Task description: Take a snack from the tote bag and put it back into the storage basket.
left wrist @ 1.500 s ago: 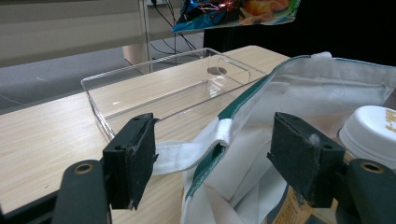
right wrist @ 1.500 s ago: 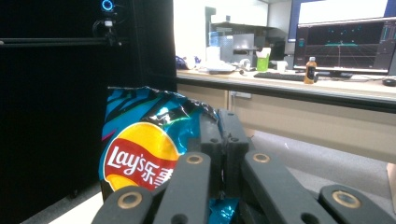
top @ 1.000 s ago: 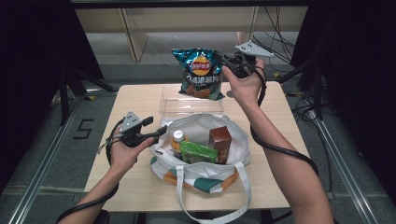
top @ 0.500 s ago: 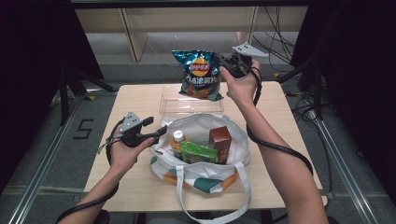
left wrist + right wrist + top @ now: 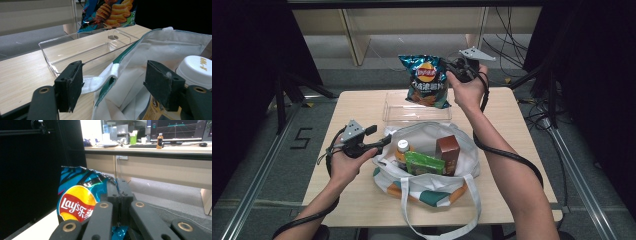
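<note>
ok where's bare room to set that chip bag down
The clear tray under the chip bag, which the right gripper holds, lies empty. Bare tabletop runs right of the tote bag, and more left of the tray. The tote is crowded; the left gripper sits open at its rim.

One chip bag (image 5: 427,80) at the far side, one clear tray (image 5: 412,107) on the table (image 5: 512,125), one white tote bag (image 5: 432,175) at the near middle. Inside the tote: one white-capped bottle (image 5: 402,149), one green packet (image 5: 424,162), one brown carton (image 5: 448,150). Two grippers: one left (image 5: 384,141), one right (image 5: 447,67)
</note>
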### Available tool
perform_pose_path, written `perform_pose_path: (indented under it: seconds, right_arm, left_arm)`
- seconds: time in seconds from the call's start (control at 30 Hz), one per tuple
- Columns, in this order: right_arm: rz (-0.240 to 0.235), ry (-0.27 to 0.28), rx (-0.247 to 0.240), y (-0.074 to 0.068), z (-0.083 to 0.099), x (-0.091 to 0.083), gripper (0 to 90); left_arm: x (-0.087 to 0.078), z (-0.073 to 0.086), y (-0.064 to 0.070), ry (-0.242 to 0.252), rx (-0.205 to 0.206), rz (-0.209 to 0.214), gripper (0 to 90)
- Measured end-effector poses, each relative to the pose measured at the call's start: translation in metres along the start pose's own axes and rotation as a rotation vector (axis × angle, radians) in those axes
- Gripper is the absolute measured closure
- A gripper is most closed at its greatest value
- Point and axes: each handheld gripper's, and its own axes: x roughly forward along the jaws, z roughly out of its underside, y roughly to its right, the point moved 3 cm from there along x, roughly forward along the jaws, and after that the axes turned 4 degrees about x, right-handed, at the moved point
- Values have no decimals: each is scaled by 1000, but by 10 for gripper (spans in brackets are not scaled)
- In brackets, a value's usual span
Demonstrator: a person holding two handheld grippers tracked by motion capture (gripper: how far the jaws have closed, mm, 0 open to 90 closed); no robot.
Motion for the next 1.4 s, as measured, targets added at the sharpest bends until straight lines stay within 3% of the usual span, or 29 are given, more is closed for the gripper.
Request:
perform_pose_path:
  seconds: [0.07, 0.57, 1.0, 1.2, 1.4]
  right_arm:
    - [2, 5, -17, 2, 1, 3, 900]
    - [17, -33, 10, 6, 9, 17, 900]
    - [26, -40, 3, 9, 11, 27, 900]
    - [33, -52, 28, 10, 13, 29, 900]
    - [37, -52, 13, 12, 16, 32, 900]
  left_arm:
    - [0, 0, 0, 0, -1, -2, 300]
    - [0, 0, 0, 3, 2, -2, 299]
    - [-2, -2, 2, 9, 2, 4, 299]
    - [-2, -2, 3, 7, 2, 6, 299]
    - [-2, -1, 2, 7, 5, 3, 299]
